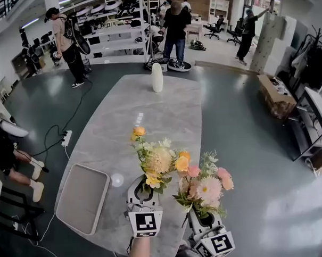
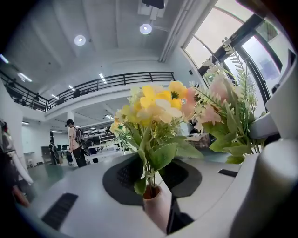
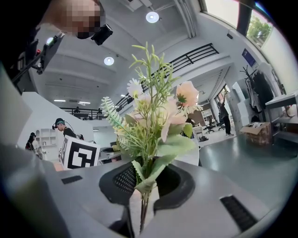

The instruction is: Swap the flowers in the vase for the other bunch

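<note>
My left gripper (image 1: 143,187) is shut on the stems of a yellow and orange flower bunch (image 1: 158,161), held upright above the near end of the grey stone table (image 1: 113,134). In the left gripper view the stems (image 2: 150,174) stand pinched between the jaws, the blooms (image 2: 156,104) above them. Beside it on the right, my right gripper (image 1: 204,216) is shut on a pink and peach bunch (image 1: 207,187); its thin stems (image 3: 142,204) run down between the jaws. A tall white vase (image 1: 157,77) stands at the table's far end, with no flowers showing in it.
A flat grey tray (image 1: 82,197) lies on the table's near left corner. A power strip (image 1: 66,138) and cables lie on the floor to the left, near a seated person (image 1: 10,154). People stand beyond the far end. A cardboard box (image 1: 275,96) sits at the right.
</note>
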The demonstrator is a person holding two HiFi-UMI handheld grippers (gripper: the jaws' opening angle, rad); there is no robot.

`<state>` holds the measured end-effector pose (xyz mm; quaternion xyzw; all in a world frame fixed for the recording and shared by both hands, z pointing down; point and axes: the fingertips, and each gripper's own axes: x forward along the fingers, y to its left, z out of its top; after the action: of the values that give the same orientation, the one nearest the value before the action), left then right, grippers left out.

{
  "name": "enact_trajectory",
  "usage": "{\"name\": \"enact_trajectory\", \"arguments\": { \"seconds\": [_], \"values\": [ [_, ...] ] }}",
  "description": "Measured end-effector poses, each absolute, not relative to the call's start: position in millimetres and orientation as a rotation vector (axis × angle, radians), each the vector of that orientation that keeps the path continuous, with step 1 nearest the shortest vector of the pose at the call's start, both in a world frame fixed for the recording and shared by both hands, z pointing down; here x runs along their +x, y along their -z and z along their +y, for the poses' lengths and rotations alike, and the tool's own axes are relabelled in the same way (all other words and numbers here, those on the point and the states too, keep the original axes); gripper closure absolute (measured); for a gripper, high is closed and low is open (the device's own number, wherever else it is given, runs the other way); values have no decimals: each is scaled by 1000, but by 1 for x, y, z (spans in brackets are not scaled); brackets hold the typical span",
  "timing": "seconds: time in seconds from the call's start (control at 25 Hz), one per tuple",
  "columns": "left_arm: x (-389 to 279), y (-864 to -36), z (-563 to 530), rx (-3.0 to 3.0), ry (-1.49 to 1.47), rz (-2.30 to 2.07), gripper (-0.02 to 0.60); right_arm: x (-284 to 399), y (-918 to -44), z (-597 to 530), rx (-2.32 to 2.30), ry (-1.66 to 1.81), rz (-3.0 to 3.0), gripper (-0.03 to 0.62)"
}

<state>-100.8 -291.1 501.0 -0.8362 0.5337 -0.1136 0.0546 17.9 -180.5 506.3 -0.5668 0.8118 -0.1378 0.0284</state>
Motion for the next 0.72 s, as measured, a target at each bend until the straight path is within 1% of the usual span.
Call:
{"name": "enact_trajectory", "arguments": {
  "seconds": [0.4,0.72],
  "values": [
    [-110,-470,-278,-2463,174,1657,504,15,-480,-174,-1702,333,2502,520],
    [-119,-436,-268,-2441,42,1665,514,5,-457,-169,-1670,268,2494,520]
  ]
}}
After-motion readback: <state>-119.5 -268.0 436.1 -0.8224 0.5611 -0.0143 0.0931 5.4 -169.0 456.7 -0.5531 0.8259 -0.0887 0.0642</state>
